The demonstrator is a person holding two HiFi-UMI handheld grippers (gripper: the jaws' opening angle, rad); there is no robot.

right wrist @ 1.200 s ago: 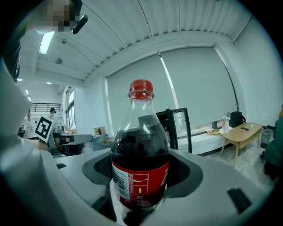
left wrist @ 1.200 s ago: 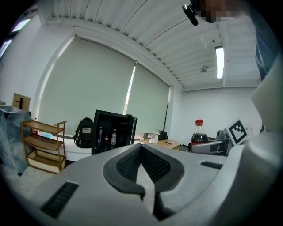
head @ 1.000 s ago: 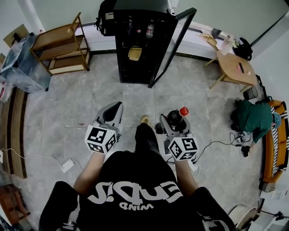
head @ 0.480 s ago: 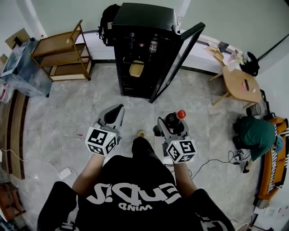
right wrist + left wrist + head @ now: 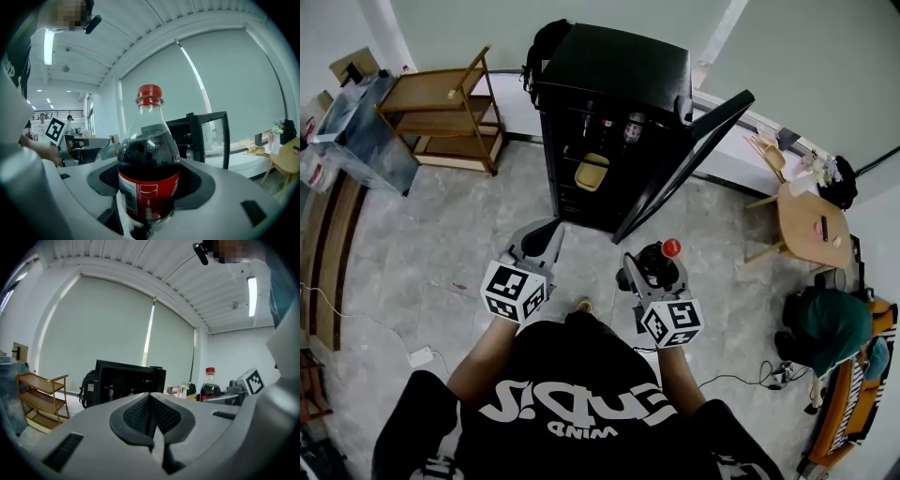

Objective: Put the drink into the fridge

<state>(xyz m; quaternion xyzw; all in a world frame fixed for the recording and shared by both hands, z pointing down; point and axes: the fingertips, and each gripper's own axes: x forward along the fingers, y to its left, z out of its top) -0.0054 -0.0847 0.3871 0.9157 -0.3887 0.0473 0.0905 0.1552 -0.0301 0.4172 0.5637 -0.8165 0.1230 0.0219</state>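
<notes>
Nearer than a second ago, the person has advanced, and the black fridge [image 5: 614, 66] fills more of the head view. From left to right: wooden shelf unit [image 5: 436, 94], far left; left gripper [image 5: 150, 414], jaws pressed together on nothing; the fridge's glass door [image 5: 689, 159], swung open to the right; right gripper [image 5: 651, 264], clamped round the lower body of the drink [image 5: 149, 173] — a red-capped cola bottle held upright, near the doorway but not yet inside. To finish well, keep the bottle vertical, enter clear of the door edge, choose a shelf with headroom — and release only once the base sits flat.
</notes>
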